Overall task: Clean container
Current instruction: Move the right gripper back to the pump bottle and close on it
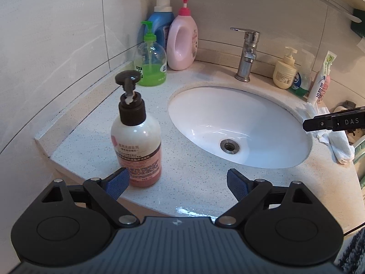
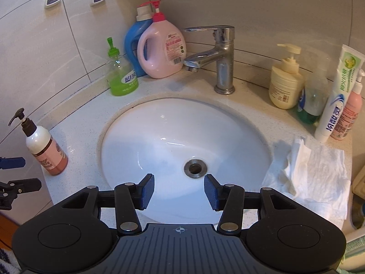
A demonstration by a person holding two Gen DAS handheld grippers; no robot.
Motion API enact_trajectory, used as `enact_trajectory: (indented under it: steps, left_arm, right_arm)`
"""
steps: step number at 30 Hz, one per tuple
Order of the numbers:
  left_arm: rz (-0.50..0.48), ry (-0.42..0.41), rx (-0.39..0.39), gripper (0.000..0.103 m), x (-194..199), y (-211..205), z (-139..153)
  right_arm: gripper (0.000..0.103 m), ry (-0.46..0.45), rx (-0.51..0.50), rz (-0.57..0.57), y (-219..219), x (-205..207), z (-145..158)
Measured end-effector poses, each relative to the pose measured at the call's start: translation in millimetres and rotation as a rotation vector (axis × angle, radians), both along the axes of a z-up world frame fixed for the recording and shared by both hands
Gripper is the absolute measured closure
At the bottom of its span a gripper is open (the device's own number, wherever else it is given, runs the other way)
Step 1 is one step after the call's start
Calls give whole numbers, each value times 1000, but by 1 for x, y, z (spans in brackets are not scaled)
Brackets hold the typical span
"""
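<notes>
A white-and-pink pump bottle with a black pump stands on the speckled counter left of the sink; it also shows in the right wrist view. My left gripper is open and empty, its left pad just in front of the bottle's base. My right gripper is open and empty over the front of the white sink basin. A crumpled white tissue lies on the counter right of the sink, also in the left wrist view.
A chrome faucet stands behind the basin. Green, blue and pink bottles crowd the back left corner. A cream pump bottle, toothpaste tube and other bottles stand at the back right. The drain is open.
</notes>
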State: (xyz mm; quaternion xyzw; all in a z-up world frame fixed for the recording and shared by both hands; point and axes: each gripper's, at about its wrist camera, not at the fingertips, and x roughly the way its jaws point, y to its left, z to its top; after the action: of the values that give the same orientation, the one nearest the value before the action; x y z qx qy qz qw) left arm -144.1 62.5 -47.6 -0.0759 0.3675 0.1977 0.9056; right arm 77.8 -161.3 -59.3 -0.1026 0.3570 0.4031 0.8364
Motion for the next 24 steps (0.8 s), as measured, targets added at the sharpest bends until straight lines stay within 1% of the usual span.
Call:
enact_trajectory:
  steps: [8,18,21,23,24]
  left_arm:
    - [33,-2,-1,8,-16,24,6]
    - [54,7,-1,8,-35,56,9]
    - [49,5,3,5,-39,65,11]
    - [42,1,9,5,-42,70,12]
    - [38,1,13,5,-43,72,12]
  right_arm:
    - [51,-12,-1,81,39,-16,7]
    - [51,-4,16,153,83,-35,11]
    - [49,-6,19,179,98,-44,10]
    - [44,-10,24,193,106,-49,8]
    - [44,-12,26,200,110,-52,8]
